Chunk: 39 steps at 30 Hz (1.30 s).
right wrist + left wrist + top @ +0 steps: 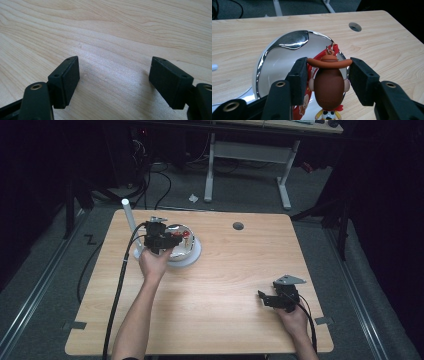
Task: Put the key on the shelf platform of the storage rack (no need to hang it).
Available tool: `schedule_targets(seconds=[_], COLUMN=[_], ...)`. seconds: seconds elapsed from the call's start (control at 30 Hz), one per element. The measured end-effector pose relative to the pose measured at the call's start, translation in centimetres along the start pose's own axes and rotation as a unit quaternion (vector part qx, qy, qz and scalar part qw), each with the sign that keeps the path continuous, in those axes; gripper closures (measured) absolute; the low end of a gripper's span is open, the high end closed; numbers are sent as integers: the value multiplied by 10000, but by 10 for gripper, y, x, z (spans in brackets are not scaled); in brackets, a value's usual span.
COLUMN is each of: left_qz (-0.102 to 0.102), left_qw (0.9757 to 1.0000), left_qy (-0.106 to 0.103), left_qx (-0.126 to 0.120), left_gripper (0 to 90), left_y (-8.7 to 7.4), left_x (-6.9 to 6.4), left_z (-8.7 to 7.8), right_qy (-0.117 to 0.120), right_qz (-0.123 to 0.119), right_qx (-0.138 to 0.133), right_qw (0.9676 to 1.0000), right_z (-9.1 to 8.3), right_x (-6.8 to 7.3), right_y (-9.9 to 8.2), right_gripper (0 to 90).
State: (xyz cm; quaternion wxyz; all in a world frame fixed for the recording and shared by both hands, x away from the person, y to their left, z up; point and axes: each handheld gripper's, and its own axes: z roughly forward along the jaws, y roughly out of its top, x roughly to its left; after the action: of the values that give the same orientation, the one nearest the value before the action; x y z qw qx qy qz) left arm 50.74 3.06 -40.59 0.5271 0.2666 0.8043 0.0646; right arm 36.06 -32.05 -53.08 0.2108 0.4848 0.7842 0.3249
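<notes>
R claw near edge of worktop, jaws wide, nothing btwn. Farther off, L claw over shiny bowl, jaws narrow either side of cowboy figure; contact unclear. White post beyond.

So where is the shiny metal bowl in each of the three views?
High view: the metal bowl sits upper left on the table, on a white plate, partly behind the left gripper.
Left gripper view: the bowl lies centre-left, beyond the jaws and a cowboy figurine.
Right gripper view: not in it; bare wood between the open jaws.
Shared landmark: the round table hole, also seen in the left gripper view.
</notes>
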Motion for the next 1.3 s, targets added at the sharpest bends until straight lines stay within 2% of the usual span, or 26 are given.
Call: schedule_targets(seconds=[0.23, 0.5, 0.6, 0.63, 0.73, 0.8, 0.83, 0.87, 0.93, 0.97, 1.0, 1.17, 1.3], left_qz=[-47, 131, 82, 168, 173, 268, 260, 142, 234, 344, 272, 247, 329], left_qw=[9997, 9994, 9993, 9992, 9991, 9990, 9989, 9989, 9987, 9986, 9988, 9992, 9991], left_qy=[224, 310, 364, 347, 373, 365, 385, 445, 439, 384, 382, 245, 199], left_qx=[-43, -51, -58, -44, -35, -50, -72, -92, -96, -115, -132, -171, -157], left_gripper=[507, 506, 504, 504, 503, 502, 501, 501, 497, 486, 460, 410, 394], left_y=[-2, -9, -11, -12, -14, -14, -14, -15, -17, -19, -19, -14, -13], left_x=[6, 12, 13, 15, 15, 17, 17, 16, 17, 18, 16, 12, 11], left_z=[17, 26, 30, 31, 32, 33, 34, 35, 35, 34, 33, 25, 16], right_qy=[0, 0, 0, -1, -1, -2, -1, 0, 1, 1, 2, 3, 3], right_qz=[0, 0, 0, 1, 5, 4, 1, 4, -1, -2, 7, 5, 6], right_qx=[0, 0, -1, 0, 1, 0, 0, 1, 0, 0, 3, 4, 3], right_qw=[10000, 10000, 10000, 10000, 10000, 10000, 10000, 10000, 10000, 10000, 10000, 10000, 10000], right_z=[0, 0, 0, 0, 0, 0, 0, 0, 0, 0, 0, 0, 0], right_x=[0, 0, 0, 0, 0, 0, 0, 0, 0, 0, 0, 0, 0], right_y=[0, 0, 0, 0, 0, 0, 0, 0, 0, 0, 0, 0, 0], right_gripper=[245, 245, 245, 245, 245, 245, 245, 245, 245, 245, 245, 245, 245])
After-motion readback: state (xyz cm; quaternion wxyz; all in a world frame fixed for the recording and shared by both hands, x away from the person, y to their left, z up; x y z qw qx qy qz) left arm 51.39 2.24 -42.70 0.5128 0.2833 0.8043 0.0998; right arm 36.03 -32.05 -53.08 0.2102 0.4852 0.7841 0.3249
